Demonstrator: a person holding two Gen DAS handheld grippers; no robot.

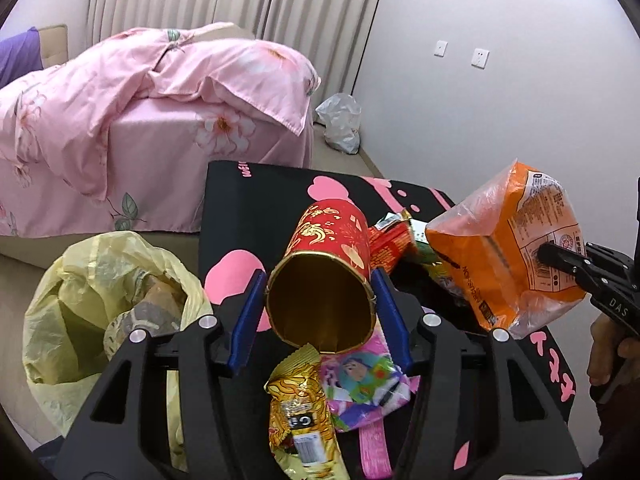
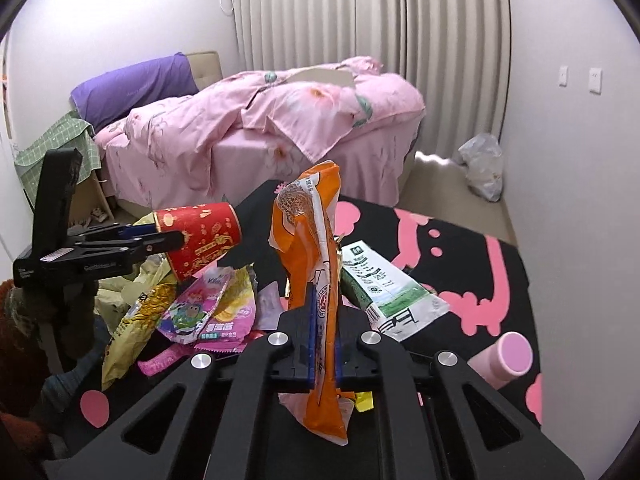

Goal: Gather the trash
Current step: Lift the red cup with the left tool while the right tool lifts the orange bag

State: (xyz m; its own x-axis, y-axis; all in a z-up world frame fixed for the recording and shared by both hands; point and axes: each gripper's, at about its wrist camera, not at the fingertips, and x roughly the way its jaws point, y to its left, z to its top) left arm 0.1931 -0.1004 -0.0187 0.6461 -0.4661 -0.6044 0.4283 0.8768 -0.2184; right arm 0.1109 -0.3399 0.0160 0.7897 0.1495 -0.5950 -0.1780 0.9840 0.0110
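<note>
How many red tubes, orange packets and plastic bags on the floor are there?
Red tube: 1
Orange packet: 1
Plastic bags on the floor: 2, the yellow bag and the white bag
Total: 4

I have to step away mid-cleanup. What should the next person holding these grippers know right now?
Left gripper: shut on the red paper cup, lifted, open end toward the camera.
Right gripper: shut on the orange wrapper, held upright above the table.
Yellow trash bag: open, left of the black-and-pink table, already holding some trash.
Left: drop both in the bag, then collect the gold wrapper, cartoon wrapper, green-and-white carton.
</note>
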